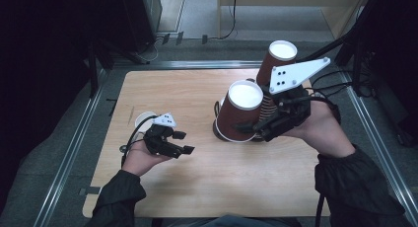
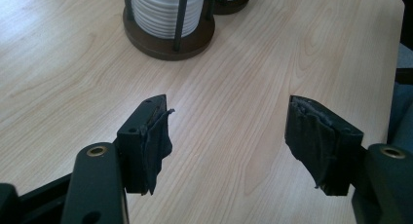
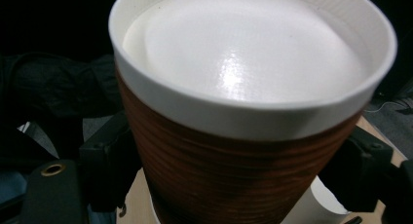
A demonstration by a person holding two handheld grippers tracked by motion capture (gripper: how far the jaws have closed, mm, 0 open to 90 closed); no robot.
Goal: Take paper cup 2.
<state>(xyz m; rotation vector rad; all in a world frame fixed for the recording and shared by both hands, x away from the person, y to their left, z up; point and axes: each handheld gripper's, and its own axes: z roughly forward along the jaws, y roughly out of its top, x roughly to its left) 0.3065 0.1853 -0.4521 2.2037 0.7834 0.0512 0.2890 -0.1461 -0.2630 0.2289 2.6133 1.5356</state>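
Observation:
My right gripper (image 1: 252, 125) is shut on a brown paper cup (image 1: 241, 111) turned upside down, its white bottom facing up. In the right gripper view the cup (image 3: 243, 136) sits between the two black jaws of that gripper (image 3: 234, 173), which press on its ribbed sides. The cup hangs tilted just over a round cup holder (image 1: 231, 134) in the middle of the table. My left gripper (image 1: 184, 142) rests at the left, pointing right, open with nothing between its fingers. From the left gripper view, the jaws of this gripper (image 2: 229, 136) stand apart over bare wood.
A second stack of inverted brown cups (image 1: 279, 59) rises behind the right gripper. A small white cup (image 1: 143, 120) lies by the left hand. A holder with a white ribbed stack (image 2: 168, 19) stands ahead of the left gripper. The wooden table (image 1: 197, 187) has metal rails around it.

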